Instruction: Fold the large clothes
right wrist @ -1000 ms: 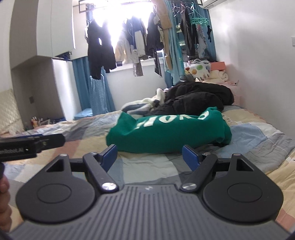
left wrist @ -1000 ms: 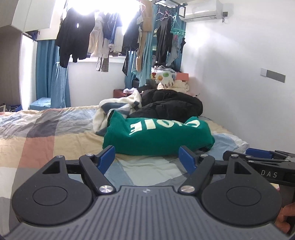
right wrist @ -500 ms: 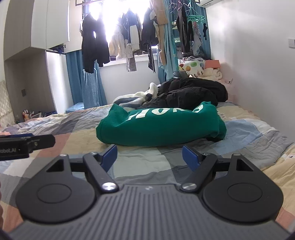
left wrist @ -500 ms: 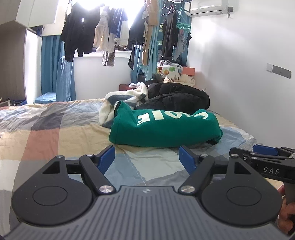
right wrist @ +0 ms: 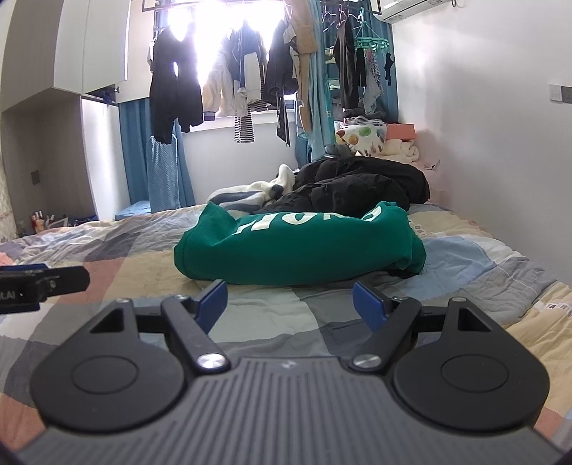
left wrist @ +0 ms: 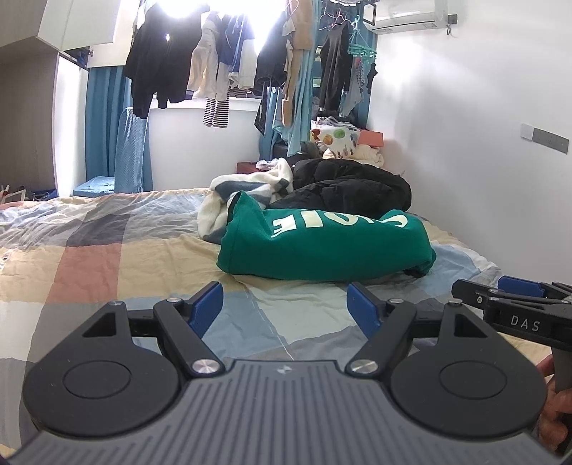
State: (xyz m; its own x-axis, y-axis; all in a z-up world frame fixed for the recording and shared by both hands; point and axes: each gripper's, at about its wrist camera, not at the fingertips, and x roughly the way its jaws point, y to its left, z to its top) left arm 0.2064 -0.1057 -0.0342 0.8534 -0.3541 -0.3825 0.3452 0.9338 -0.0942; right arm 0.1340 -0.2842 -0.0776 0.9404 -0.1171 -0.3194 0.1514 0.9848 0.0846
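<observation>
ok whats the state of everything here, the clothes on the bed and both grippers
green sweatshirt: bunched in a heap on the bed, not folded, lettering upside down
black jacket: crumpled behind the sweatshirt
white and blue striped garment: crumpled, touching the sweatshirt
left gripper: open, empty, short of the sweatshirt
right gripper: open, empty, short of the sweatshirt
hanging clothes: hung at the window

Daylight floods in from the window (left wrist: 228,14) at the far end and blows out to pure white glare in both views, silhouetting the hanging clothes (right wrist: 175,89). The white wall (left wrist: 464,125) glows evenly. Fisheye bending curves the edges; focus stays sharp.
</observation>
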